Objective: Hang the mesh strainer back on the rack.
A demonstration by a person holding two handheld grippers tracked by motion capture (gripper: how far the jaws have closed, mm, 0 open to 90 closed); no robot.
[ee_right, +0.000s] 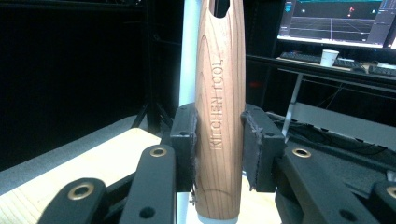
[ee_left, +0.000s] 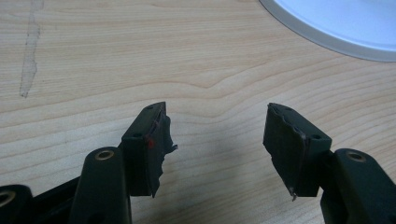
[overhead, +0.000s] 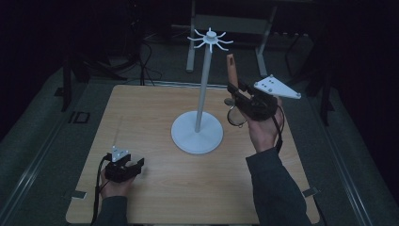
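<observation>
A white stand (overhead: 197,134) with a round base, a tall pole and a crown of hooks (overhead: 210,39) rises from the middle of the wooden table (overhead: 150,117). My right gripper (overhead: 235,94) is raised to the right of the pole, shut on a kitchen tool. Its wooden handle (overhead: 231,70) points up and its round metal end (overhead: 236,117) hangs below the hand. In the right gripper view the handle (ee_right: 219,116), stamped KITCHEN TOOL, is clamped between both pads with the pole (ee_right: 189,51) just behind. My left gripper (overhead: 136,164) rests near the table's front left, open, nothing between its jaws (ee_left: 217,140).
The stand's base edge (ee_left: 336,32) lies ahead and right of the left gripper. A pale streak (ee_left: 30,51) marks the wood. Beyond the table are a metal frame (overhead: 230,28), cables (overhead: 141,61), and a desk with a monitor (ee_right: 336,21) and a cup (ee_right: 329,57).
</observation>
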